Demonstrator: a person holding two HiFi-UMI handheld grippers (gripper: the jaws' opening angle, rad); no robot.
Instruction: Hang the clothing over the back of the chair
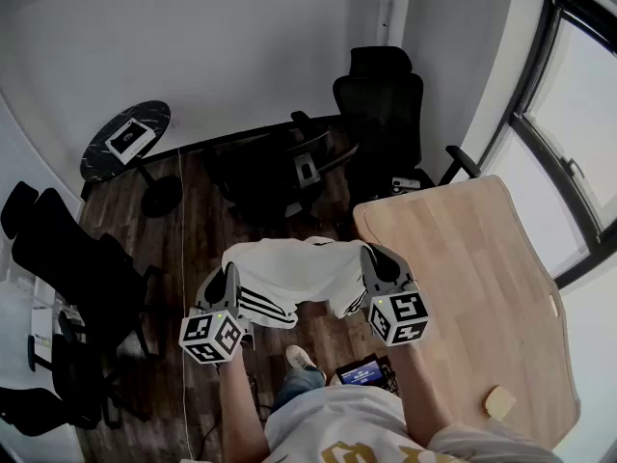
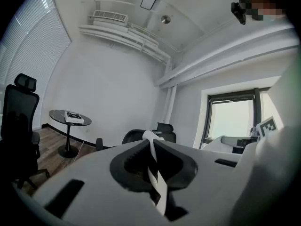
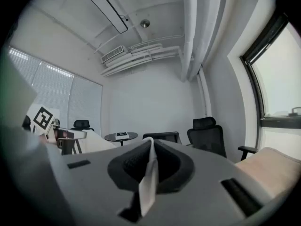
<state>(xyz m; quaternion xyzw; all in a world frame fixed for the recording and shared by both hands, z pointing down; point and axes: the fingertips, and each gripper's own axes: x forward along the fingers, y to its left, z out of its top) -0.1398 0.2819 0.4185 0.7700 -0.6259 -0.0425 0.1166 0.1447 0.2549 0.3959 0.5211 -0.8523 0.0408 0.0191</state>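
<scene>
I hold a white garment (image 1: pixel 294 273) with black stripes stretched in the air between both grippers, above the dark wooden floor. My left gripper (image 1: pixel 228 278) is shut on its left edge. My right gripper (image 1: pixel 372 258) is shut on its right edge. In the left gripper view a striped strip of fabric (image 2: pixel 158 185) is pinched between the jaws of that gripper (image 2: pixel 151 147). The right gripper view shows a white fold (image 3: pixel 147 180) clamped in its gripper (image 3: pixel 151 147). A black office chair (image 1: pixel 381 114) with a high back stands ahead, and a lower dark chair (image 1: pixel 265 172) stands to its left.
A light wooden desk (image 1: pixel 477 287) runs along the right. A small round table (image 1: pixel 125 138) with a box on it stands at the far left. More black chairs (image 1: pixel 67 258) crowd the left side. A window (image 1: pixel 578 133) is on the right wall.
</scene>
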